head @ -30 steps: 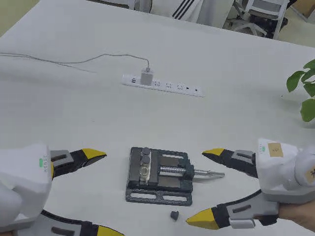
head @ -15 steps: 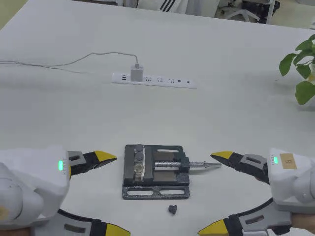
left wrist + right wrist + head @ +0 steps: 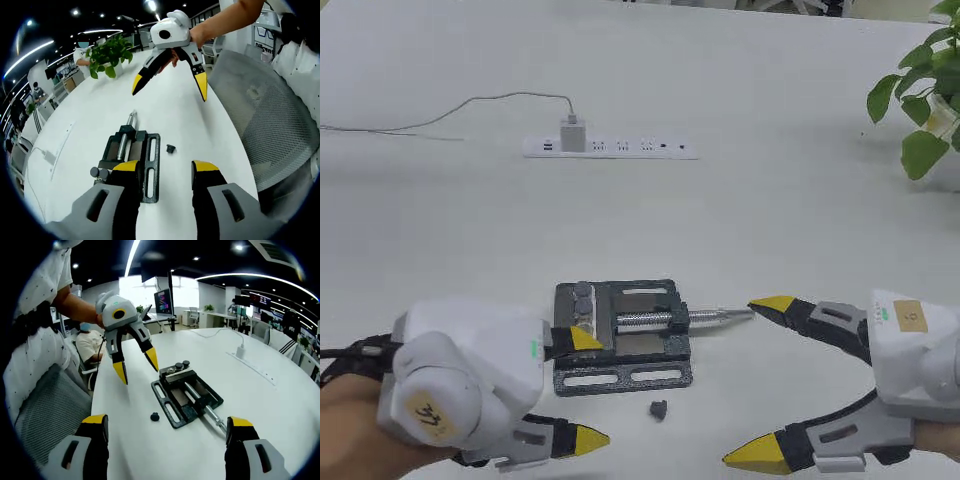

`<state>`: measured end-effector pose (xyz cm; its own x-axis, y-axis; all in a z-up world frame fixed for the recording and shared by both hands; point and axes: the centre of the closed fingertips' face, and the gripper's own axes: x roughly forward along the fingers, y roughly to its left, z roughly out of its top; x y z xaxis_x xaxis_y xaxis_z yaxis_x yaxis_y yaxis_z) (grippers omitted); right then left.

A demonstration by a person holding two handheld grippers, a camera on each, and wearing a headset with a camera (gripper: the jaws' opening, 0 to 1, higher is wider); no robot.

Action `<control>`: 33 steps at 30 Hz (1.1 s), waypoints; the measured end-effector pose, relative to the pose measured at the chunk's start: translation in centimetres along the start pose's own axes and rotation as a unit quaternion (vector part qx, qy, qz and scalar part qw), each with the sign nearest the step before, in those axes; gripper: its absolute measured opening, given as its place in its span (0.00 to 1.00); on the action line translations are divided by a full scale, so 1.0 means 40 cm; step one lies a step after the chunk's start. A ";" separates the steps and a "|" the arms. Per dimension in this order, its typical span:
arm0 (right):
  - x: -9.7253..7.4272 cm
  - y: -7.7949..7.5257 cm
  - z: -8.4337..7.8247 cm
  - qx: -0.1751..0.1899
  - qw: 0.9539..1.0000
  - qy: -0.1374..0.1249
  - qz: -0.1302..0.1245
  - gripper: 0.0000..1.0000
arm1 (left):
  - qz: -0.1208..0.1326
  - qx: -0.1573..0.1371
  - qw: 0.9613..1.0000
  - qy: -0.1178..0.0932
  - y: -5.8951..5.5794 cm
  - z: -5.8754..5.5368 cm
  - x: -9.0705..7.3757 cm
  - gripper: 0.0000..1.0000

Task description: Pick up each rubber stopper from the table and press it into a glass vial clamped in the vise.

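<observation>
**While One Stopper Lies Loose, Left Gripper Closes In on the Vise**

Since the picture of one second ago, the left gripper [image 3: 590, 388] has swung in from the left. In the head view, its upper jaw tip now overlaps the near left corner of the vise [image 3: 640, 378], where previously it stood well apart. The right gripper [image 3: 758, 380] has kept its station to the right of the vise screw. The left gripper thus appears to be the one approaching, but no pick has begun.

**Jaw state.** Both grippers have their jaws spread wide and hold nothing.

**Stopper position.** The loose rubber stopper [image 3: 659, 409] rests on the table [image 3: 770, 200], just beside the front edge of the vise base. It lies between the two grippers and nearer the left one, touching neither. In the left gripper view, the stopper [image 3: 171, 148] sits ahead of the jaw tips, roughly on the line between them.

**Vials.** In the right gripper view, two vials [image 3: 182, 364] clamped in the vise appear to carry grey stoppers. A third, clear vial [image 3: 170, 371] beside them appears to be open.
</observation>
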<state>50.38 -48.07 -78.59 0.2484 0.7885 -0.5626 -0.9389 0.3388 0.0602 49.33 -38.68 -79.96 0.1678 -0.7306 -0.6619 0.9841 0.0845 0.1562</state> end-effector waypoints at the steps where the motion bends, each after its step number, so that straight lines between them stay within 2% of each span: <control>1: -0.001 -0.001 -0.001 0.001 1.000 0.000 -0.001 0.97 | -0.002 0.011 1.000 0.008 0.000 -0.005 0.009 0.32; 4: -0.006 -0.003 -0.001 0.004 1.000 -0.003 -0.005 0.96 | -0.017 0.007 1.000 0.012 -0.010 -0.009 0.046 0.26; 6: -0.007 -0.004 -0.002 0.006 1.000 -0.003 -0.006 0.96 | -0.026 0.022 0.999 0.017 -0.016 -0.013 0.068 0.25; 8: -0.008 -0.004 -0.002 0.007 1.000 -0.005 -0.006 0.95 | -0.029 0.021 0.999 0.019 -0.016 -0.016 0.085 0.23; 11: -0.010 -0.005 -0.005 0.009 1.000 -0.003 -0.008 0.95 | -0.037 0.040 0.998 0.035 -0.022 -0.030 0.113 0.18; 14: -0.011 -0.005 -0.006 0.012 1.000 -0.004 -0.010 0.95 | -0.045 0.025 0.998 0.031 -0.027 -0.026 0.132 0.15; 16: -0.011 -0.005 -0.009 0.012 1.000 -0.003 -0.010 0.94 | -0.043 0.036 0.998 0.039 -0.029 -0.032 0.142 0.14; 22: -0.014 -0.005 -0.014 0.018 1.000 -0.003 -0.012 0.94 | -0.051 0.037 0.997 0.035 -0.031 -0.018 0.166 0.13; 33: -0.026 -0.010 -0.022 0.022 1.000 0.000 -0.015 0.94 | -0.062 0.053 0.995 0.053 -0.033 -0.024 0.194 0.08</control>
<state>50.27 -49.47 -78.78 0.2760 0.7781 -0.5642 -0.9201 0.3837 0.0790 49.38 -43.80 -86.01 0.0568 -0.6553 -0.7532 0.9868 -0.0779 0.1421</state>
